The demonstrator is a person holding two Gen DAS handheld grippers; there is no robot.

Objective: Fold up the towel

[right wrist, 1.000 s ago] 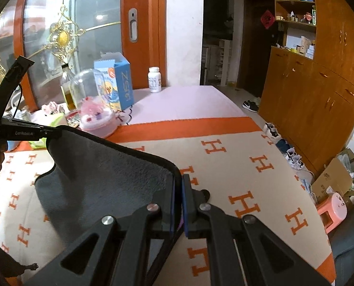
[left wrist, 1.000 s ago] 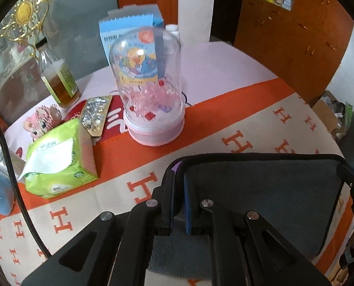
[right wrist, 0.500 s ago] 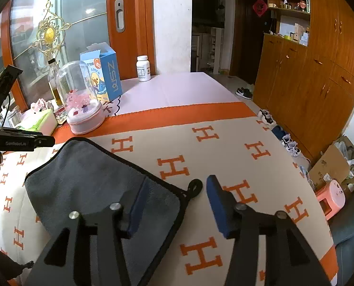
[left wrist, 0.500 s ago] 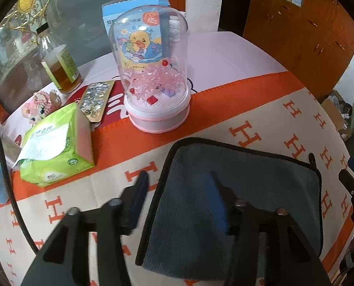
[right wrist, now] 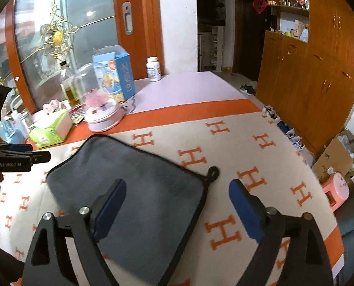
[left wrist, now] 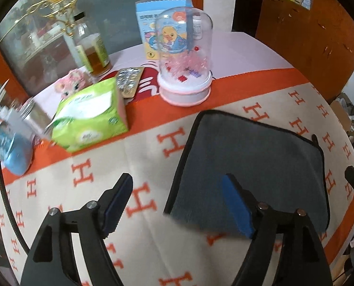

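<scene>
A dark grey towel with black trim (left wrist: pixel 253 162) lies flat and folded on the cream-and-orange H-patterned cloth (left wrist: pixel 138 200). It also shows in the right wrist view (right wrist: pixel 134 190), with its hanging loop (right wrist: pixel 212 172) at the right corner. My left gripper (left wrist: pixel 177 202) is open and empty, above the towel's left edge. My right gripper (right wrist: pixel 177 205) is open and empty, above the towel's right edge. The left gripper's body also shows in the right wrist view (right wrist: pixel 17 158) at far left.
Behind the towel stand a clear dome with pink pieces (left wrist: pixel 185 71), a blue box (left wrist: pixel 153 23), a glass bottle (left wrist: pixel 91 47), a green tissue pack (left wrist: pixel 91 116), a blister pack (left wrist: pixel 129 81) and a white pill bottle (right wrist: pixel 153 69). Wooden cabinets (right wrist: pixel 319 59) stand on the right.
Both grippers let go of the towel and opened wide. The towel now lies flat on the cloth, and both grippers have drawn back and up from it.
</scene>
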